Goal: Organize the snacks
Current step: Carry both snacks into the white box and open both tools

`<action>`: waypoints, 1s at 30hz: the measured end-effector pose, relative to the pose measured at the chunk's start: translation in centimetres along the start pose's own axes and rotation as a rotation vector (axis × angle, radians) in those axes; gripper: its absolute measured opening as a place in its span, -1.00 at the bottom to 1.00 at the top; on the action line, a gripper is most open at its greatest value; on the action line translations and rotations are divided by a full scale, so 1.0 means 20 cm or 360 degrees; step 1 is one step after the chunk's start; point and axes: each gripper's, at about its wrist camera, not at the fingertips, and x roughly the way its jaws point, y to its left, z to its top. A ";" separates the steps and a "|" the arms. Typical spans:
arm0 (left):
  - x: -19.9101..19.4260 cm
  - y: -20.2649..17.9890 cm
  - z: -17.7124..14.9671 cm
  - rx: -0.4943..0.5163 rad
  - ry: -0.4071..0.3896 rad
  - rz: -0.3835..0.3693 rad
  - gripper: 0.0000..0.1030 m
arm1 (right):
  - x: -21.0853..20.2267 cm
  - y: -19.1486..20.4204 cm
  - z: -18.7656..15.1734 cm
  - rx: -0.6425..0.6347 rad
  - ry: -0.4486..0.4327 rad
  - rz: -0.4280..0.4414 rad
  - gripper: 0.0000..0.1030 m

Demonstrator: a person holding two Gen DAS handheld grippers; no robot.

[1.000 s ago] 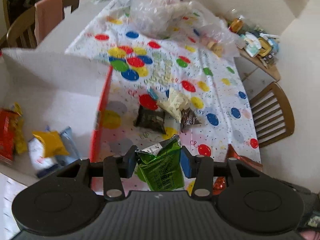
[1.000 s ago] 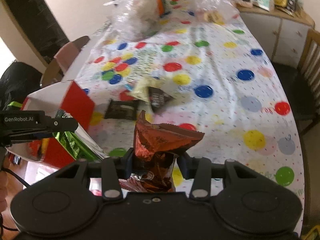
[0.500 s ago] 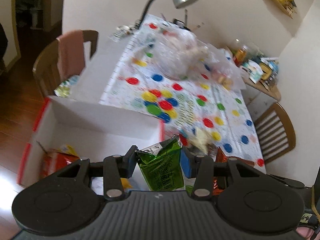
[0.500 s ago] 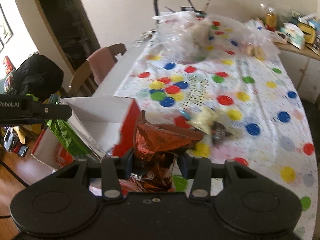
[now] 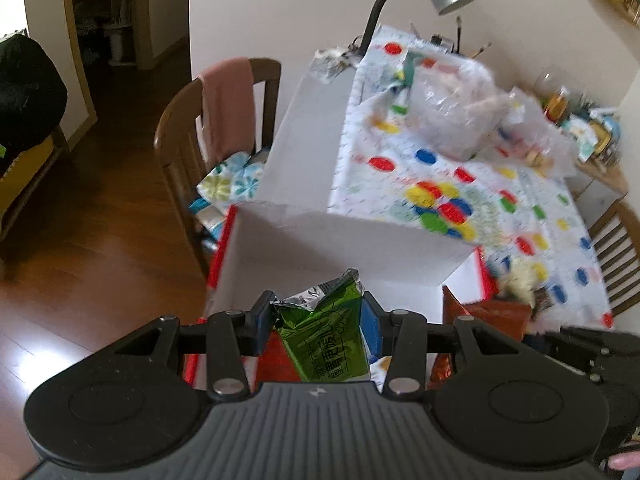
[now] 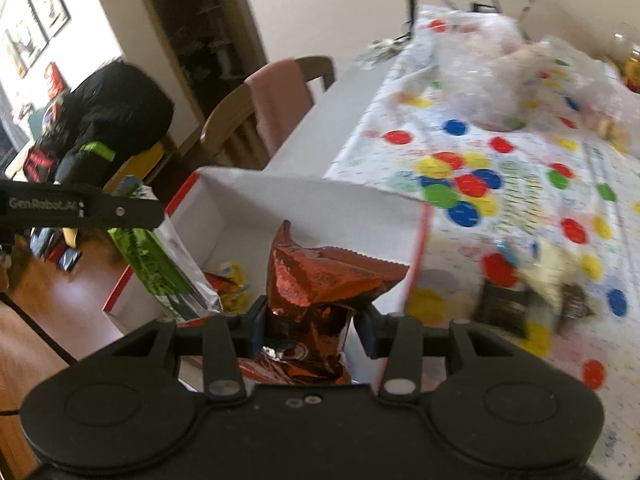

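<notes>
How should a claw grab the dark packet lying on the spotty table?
Probably from above: pinch the dark packet across its width. It lies flat on the tablecloth, so there is no edge to slide under, and a pale packet crowds its right end.

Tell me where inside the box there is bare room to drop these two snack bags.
Free: the white floor of the box along its far wall, behind the yellow packets. Crowded: the near part, where packets lie under the green bag in the left gripper and the orange bag in the right gripper.
</notes>
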 end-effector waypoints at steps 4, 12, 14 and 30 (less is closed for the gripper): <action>0.08 0.04 -0.02 0.0059 0.0071 0.0030 -0.15 | 0.13 0.08 0.00 -0.0043 0.0073 0.0013 -0.17; 0.22 0.08 -0.06 0.0137 0.0180 0.0059 -0.15 | 0.25 0.17 -0.04 -0.0110 0.0142 -0.0016 -0.16; 0.25 0.07 -0.06 0.0155 0.0201 0.0057 -0.15 | 0.27 0.18 -0.05 -0.0130 0.0150 -0.0027 -0.16; 0.43 -0.02 -0.09 0.0234 0.0322 0.0093 -0.12 | 0.32 0.18 -0.08 -0.0109 0.0169 -0.0044 -0.08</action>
